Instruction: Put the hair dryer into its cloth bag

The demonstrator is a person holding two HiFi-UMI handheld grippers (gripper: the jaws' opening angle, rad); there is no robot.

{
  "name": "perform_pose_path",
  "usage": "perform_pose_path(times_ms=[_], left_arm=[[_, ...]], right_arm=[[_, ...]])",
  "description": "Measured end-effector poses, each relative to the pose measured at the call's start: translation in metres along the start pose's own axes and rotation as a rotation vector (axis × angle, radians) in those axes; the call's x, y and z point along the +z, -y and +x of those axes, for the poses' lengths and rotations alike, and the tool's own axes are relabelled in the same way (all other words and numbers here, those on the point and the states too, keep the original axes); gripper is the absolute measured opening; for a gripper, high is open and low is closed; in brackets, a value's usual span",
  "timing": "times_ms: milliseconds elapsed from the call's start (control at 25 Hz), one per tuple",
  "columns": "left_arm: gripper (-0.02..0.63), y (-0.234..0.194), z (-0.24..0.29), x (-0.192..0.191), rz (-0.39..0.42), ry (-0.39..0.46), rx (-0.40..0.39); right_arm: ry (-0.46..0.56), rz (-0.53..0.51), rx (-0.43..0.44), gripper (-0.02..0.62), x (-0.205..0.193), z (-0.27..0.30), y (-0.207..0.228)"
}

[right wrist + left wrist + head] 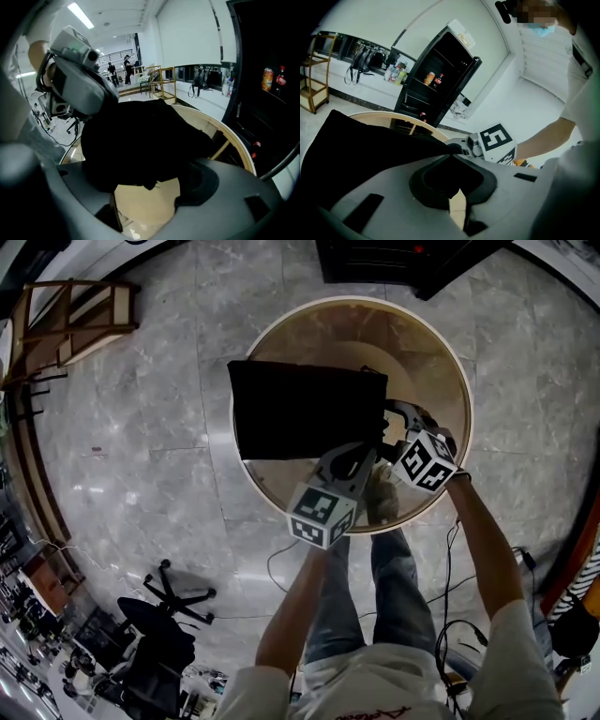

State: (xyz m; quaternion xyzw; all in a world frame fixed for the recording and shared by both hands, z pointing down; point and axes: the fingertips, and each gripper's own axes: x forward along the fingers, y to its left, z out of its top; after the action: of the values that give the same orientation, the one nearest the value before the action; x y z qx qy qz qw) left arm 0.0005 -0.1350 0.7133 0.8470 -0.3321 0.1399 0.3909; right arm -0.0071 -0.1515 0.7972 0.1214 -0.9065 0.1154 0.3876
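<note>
A black cloth bag [305,409] lies flat on the round wood-rimmed table [450,362]. No hair dryer shows in any view. My left gripper [354,454] is at the bag's near edge, shut on a fold of the black cloth [370,145], which runs up between its pads [440,187]. My right gripper [392,418] is at the bag's right end. Its jaws stand wide apart, and the bag's dark bulk [140,140] hangs between them without being pinched. The right gripper's marker cube [497,139] shows just beyond the left jaws.
A black glass-door cabinet [403,263] stands behind the table. A wooden shelf [66,320] is at the far left, and an office chair [164,615] at the lower left. Cables [450,615] trail on the marble floor by the person's legs.
</note>
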Motion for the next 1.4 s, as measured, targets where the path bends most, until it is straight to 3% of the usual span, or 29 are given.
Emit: perform_pose_path(times_ms=[120, 320, 480, 680, 920, 1080, 1400], left_arm=[[0.034, 0.002, 0.005, 0.001, 0.017, 0.001, 0.008], [0.034, 0.013, 0.011, 0.004, 0.044, 0.025, -0.012], [0.034, 0.020, 0.007, 0.007, 0.055, 0.039, 0.001], [0.034, 0.028, -0.017, 0.025, 0.098, 0.106, 0.060], [0.032, 0.056, -0.046, 0.063, 0.103, 0.164, 0.059], [0.032, 0.082, -0.070, 0.088, 0.117, 0.206, 0.059], [0.029, 0.129, -0.121, 0.146, 0.219, 0.298, 0.106]], right_arm=[[0.028, 0.068, -0.060, 0.331, -0.009, -0.028, 0.010], [0.186, 0.293, -0.131, 0.331, 0.000, -0.064, 0.020], [0.248, 0.429, -0.179, 0.320, -0.006, -0.085, 0.021], [0.345, 0.503, -0.238, 0.231, 0.010, -0.122, 0.013], [0.510, 0.610, -0.304, 0.058, 0.055, -0.185, 0.014], [0.608, 0.635, -0.311, 0.029, 0.084, -0.227, 0.006], [0.705, 0.533, -0.393, 0.028, 0.135, -0.316, -0.008]])
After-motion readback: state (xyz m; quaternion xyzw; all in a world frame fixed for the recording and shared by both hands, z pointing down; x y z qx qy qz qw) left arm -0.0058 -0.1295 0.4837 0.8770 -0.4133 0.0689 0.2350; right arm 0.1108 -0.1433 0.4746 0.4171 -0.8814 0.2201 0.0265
